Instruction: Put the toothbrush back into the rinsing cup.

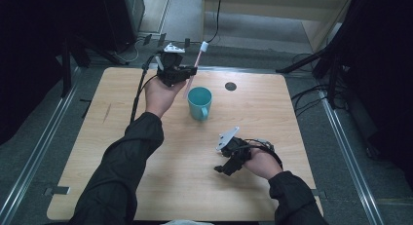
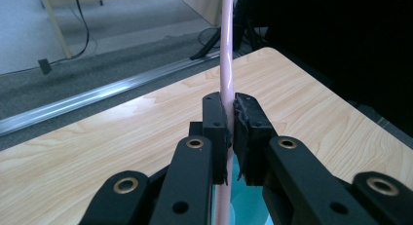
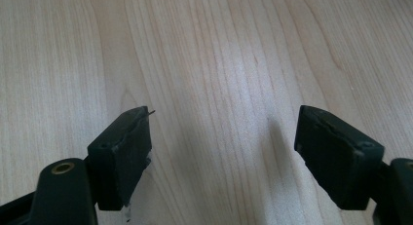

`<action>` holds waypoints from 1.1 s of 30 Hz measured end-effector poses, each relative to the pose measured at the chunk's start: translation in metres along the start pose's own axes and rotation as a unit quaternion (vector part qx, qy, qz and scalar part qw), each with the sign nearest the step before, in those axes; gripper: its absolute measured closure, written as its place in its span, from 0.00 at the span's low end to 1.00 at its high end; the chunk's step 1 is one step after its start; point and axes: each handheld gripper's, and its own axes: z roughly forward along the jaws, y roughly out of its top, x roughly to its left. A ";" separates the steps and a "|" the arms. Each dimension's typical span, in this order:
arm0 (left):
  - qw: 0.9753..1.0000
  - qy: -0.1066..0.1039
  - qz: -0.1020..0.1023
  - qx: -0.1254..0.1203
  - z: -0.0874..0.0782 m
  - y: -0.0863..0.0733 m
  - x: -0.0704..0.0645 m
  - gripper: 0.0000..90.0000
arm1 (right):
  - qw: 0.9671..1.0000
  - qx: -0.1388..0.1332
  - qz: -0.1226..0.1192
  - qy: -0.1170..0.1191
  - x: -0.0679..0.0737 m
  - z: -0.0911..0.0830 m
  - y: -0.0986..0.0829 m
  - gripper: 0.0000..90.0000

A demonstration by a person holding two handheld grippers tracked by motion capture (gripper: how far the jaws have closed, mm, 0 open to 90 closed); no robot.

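Above the teal cup (image 1: 199, 102), a slim pink toothbrush (image 1: 194, 68).

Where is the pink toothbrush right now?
In the high view the pink toothbrush is clamped in the left gripper, raised at the table's far side, angled just above the teal mug.

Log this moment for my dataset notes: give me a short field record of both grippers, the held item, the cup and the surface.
left gripper: shut on pink toothbrush, raised beside the cup
pink toothbrush: near upright, white head up, lower end over the cup
teal cup: upright on the table, handle toward the person
right gripper: open, holding nothing, low over bare wood
table: light wood
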 end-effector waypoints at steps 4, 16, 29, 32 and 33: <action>1.000 -0.002 0.001 0.003 0.008 0.003 -0.003 0.94 | 1.000 -0.002 -0.002 -0.001 -0.001 0.000 0.000 0.24; 1.000 -0.004 0.003 0.006 0.033 0.001 -0.009 0.94 | 1.000 -0.002 -0.003 -0.001 0.000 -0.001 0.000 0.24; 1.000 -0.005 -0.001 0.022 0.053 -0.015 -0.011 0.94 | 1.000 -0.003 -0.003 0.000 -0.001 -0.001 0.000 0.24; 1.000 -0.004 -0.005 0.027 0.056 -0.020 -0.008 0.94 | 1.000 -0.001 -0.003 0.001 0.000 -0.001 0.000 0.24; 1.000 -0.003 -0.005 0.027 0.056 -0.021 -0.008 0.94 | 1.000 0.000 -0.003 0.001 0.000 -0.001 0.000 0.24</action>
